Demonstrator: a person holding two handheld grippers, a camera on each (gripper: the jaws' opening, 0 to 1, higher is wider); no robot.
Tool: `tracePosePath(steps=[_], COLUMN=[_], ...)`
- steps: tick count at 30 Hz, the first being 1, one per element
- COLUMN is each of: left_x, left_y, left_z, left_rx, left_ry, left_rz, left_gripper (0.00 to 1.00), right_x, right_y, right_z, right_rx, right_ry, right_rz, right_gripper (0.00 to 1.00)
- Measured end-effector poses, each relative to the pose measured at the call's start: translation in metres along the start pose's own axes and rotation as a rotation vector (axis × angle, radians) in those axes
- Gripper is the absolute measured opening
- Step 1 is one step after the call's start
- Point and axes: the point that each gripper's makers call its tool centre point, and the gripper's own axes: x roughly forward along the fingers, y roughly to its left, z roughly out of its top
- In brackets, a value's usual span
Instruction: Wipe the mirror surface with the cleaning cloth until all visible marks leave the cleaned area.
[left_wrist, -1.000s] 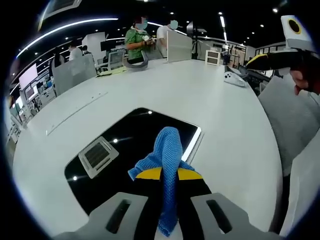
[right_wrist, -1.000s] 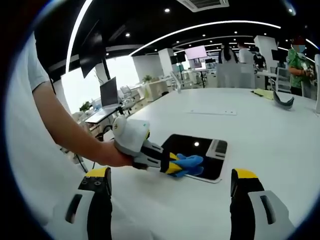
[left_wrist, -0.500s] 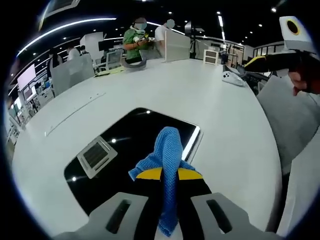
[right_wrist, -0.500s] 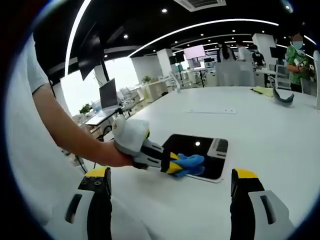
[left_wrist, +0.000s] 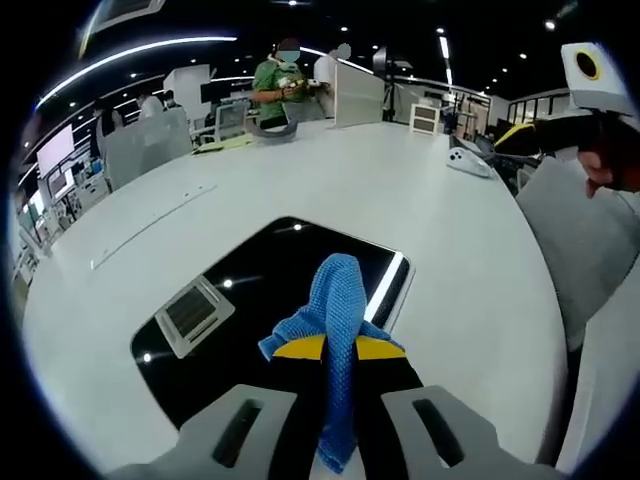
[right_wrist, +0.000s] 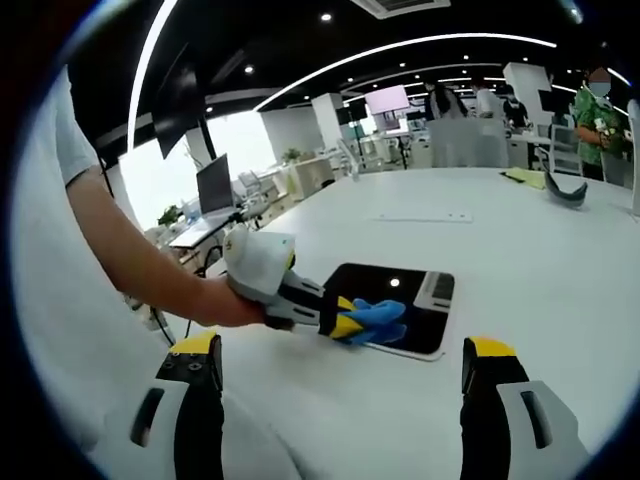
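Note:
A dark rectangular mirror (left_wrist: 250, 300) (right_wrist: 395, 300) lies flat on the white table (left_wrist: 330, 180) and reflects ceiling lights and a vent. A blue cleaning cloth (left_wrist: 335, 320) (right_wrist: 378, 320) is pinched in my left gripper (left_wrist: 338, 350) (right_wrist: 345, 325), which is shut on it and rests at the mirror's near edge. In the right gripper view a person's hand holds that gripper. My right gripper (right_wrist: 340, 395) hovers open above the table, short of the mirror, with nothing between its fingers. It also appears at the far right of the left gripper view as the right gripper (left_wrist: 545, 130).
Across the table lie a dark curved object (left_wrist: 275, 125), yellow-green papers (left_wrist: 225, 143) and a white device (left_wrist: 468, 160). People (left_wrist: 280, 75) stand beyond the far edge. A person's pale sleeve (left_wrist: 590, 230) is at the right. Desks with monitors (right_wrist: 220, 190) line the room's side.
The left gripper and cloth hold nearly the same spot on the mirror's near edge, shifting very slightly. The right gripper stays open and still.

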Motion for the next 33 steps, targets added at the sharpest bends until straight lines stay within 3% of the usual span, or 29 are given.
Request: tracePosePath(steps=[33], left_x=[0.001], left_y=[0.020], left_z=[0.002], left_rx=[-0.007], left_ry=[-0.019], left_rz=[0.036], left_gripper=[0.07], right_x=[0.003], right_y=[0.000], right_z=[-0.003], right_rx=[0.011], right_ry=[0.008], right_rz=[0.005], right_gripper=[1.00])
